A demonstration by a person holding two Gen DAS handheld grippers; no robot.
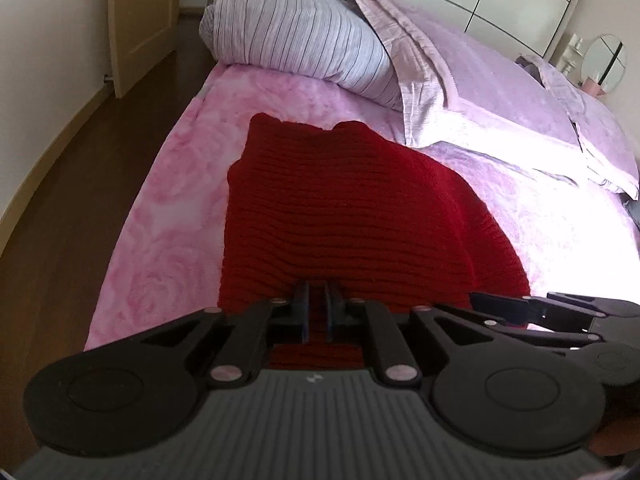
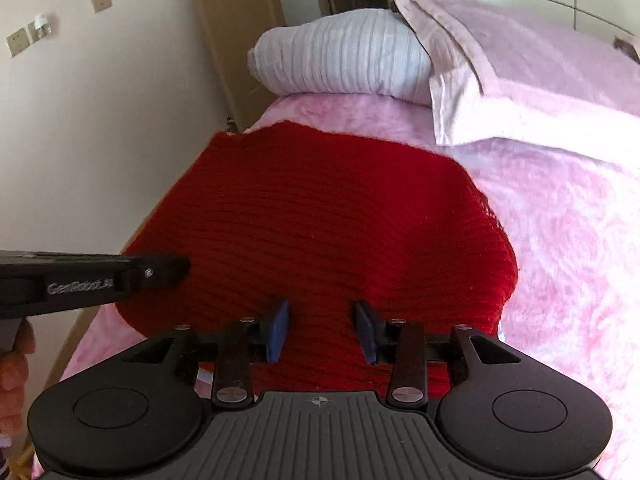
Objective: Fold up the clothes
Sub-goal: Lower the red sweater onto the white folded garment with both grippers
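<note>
A red ribbed knit sweater (image 1: 340, 208) lies folded on the pink fleece bedspread (image 1: 168, 208), near the bed's left edge. My left gripper (image 1: 319, 308) is at the sweater's near hem, its blue pads close together with red knit pinched between them. In the right wrist view the same sweater (image 2: 320, 220) fills the middle. My right gripper (image 2: 322, 328) hovers over its near edge with its pads wide apart and nothing clamped. The left gripper (image 2: 180, 270) comes in from the left and rests on the cloth. The right gripper (image 1: 480, 300) shows at the lower right of the left wrist view.
A striped pillow (image 1: 296, 40) and a folded lilac quilt (image 1: 500, 92) lie beyond the sweater. Dark wooden floor (image 1: 60, 200) and a door (image 1: 140, 20) are left of the bed. A round mirror (image 1: 604, 60) stands at the far right. A hand (image 2: 16, 380) holds the left gripper.
</note>
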